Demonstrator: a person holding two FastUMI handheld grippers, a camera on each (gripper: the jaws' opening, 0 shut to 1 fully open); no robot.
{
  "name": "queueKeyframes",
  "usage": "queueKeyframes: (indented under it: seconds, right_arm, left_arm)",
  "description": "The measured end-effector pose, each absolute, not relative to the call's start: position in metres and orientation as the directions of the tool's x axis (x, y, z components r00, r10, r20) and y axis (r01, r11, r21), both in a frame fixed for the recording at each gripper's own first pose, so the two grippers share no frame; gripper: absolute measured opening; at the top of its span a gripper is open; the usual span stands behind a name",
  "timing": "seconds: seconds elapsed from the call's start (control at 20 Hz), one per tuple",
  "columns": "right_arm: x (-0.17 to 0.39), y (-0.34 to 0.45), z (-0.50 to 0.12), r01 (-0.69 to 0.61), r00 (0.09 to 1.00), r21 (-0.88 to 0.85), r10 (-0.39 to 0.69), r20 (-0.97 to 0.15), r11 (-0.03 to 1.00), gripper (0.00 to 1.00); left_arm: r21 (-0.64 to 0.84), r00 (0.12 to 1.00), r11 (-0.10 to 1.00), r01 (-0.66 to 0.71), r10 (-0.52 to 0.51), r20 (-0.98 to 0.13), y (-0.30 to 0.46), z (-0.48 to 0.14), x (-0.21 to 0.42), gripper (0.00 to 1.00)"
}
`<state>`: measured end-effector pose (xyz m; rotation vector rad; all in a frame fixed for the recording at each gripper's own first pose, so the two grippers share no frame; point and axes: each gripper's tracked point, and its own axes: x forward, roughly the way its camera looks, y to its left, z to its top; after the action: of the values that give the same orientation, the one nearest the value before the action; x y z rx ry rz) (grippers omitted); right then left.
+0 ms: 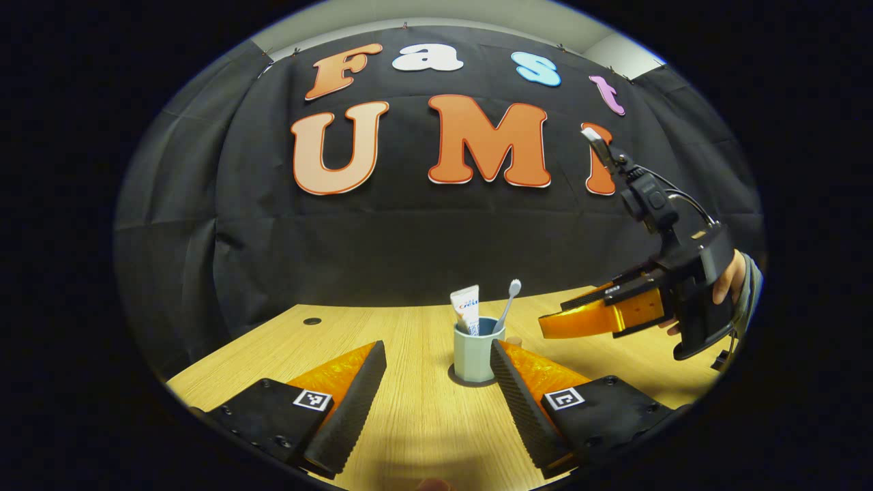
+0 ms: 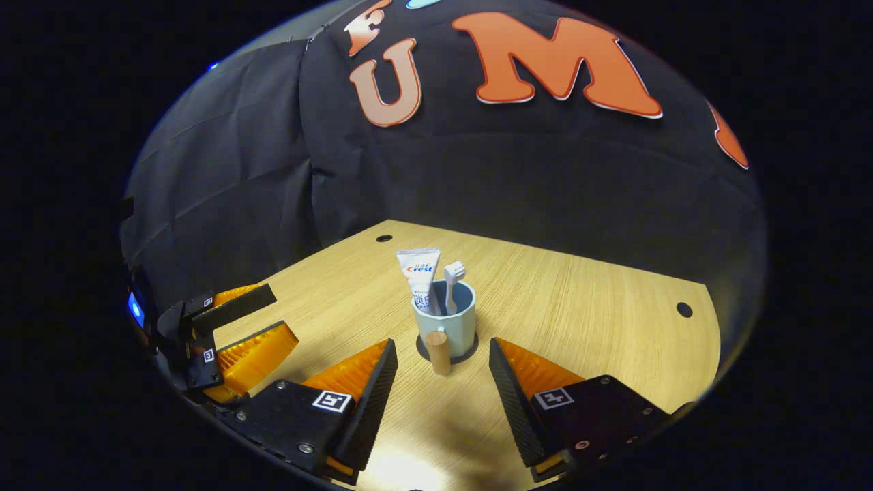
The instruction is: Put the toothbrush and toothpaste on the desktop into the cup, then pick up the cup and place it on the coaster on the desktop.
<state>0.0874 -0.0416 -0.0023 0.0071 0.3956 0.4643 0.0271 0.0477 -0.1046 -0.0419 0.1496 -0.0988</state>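
A pale grey-blue cup (image 1: 475, 354) stands upright on a dark round coaster (image 1: 458, 379) in the middle of the wooden desktop (image 1: 409, 423). A white toothpaste tube (image 1: 466, 308) and a white toothbrush (image 1: 508, 303) stand in it. My left gripper (image 1: 437, 351) is open, its fingertips just short of the cup. In the right gripper view the cup (image 2: 451, 327) turns its wooden handle (image 2: 438, 353) toward me, with the toothpaste (image 2: 421, 273) and toothbrush (image 2: 452, 279) inside. My right gripper (image 2: 442, 344) is open and empty, fingertips either side of the handle, not touching.
A hand (image 1: 726, 279) holds the right gripper (image 1: 552, 324) above the desk at the right. The left gripper (image 2: 281, 314) hovers at the desk's left edge. Small round holes (image 2: 684, 309) mark the desktop's far corners. The booth's black cloth wall (image 1: 409, 232) closes the back.
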Motion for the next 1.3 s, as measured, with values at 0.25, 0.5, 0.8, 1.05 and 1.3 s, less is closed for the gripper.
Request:
queueKeyframes:
  seconds: [0.25, 0.5, 0.8, 1.05, 1.3]
  right_arm:
    - [0.074, -0.075, 0.02, -0.372, 0.899, 0.08, 0.381, -0.217, 0.925, 0.83]
    - [0.062, -0.108, 0.038, -0.281, 0.957, -0.005, 0.28, -0.082, 0.96, 0.83]
    - [0.038, -0.124, 0.047, -0.182, 0.982, -0.069, 0.184, 0.031, 0.981, 0.83]
    - [0.024, -0.133, 0.06, -0.099, 0.988, -0.12, 0.112, 0.111, 0.988, 0.84]
    - [0.016, -0.142, 0.066, -0.063, 0.98, -0.08, 0.077, 0.182, 0.995, 0.84]
  left_arm:
    - [-0.041, 0.988, 0.991, 0.127, -0.13, -0.08, 0.028, -0.084, 0.029, 0.97]
    - [-0.038, 0.989, 0.989, 0.142, -0.143, -0.036, 0.012, -0.069, 0.027, 0.99]
    - [-0.017, 0.991, 0.991, 0.135, -0.134, 0.026, 0.006, -0.053, 0.022, 0.99]
    - [-0.003, 0.99, 0.994, 0.112, -0.111, 0.09, 0.011, -0.037, 0.016, 0.99]
    - [0.017, 0.988, 0.997, 0.08, -0.081, 0.133, 0.021, -0.027, 0.017, 0.97]
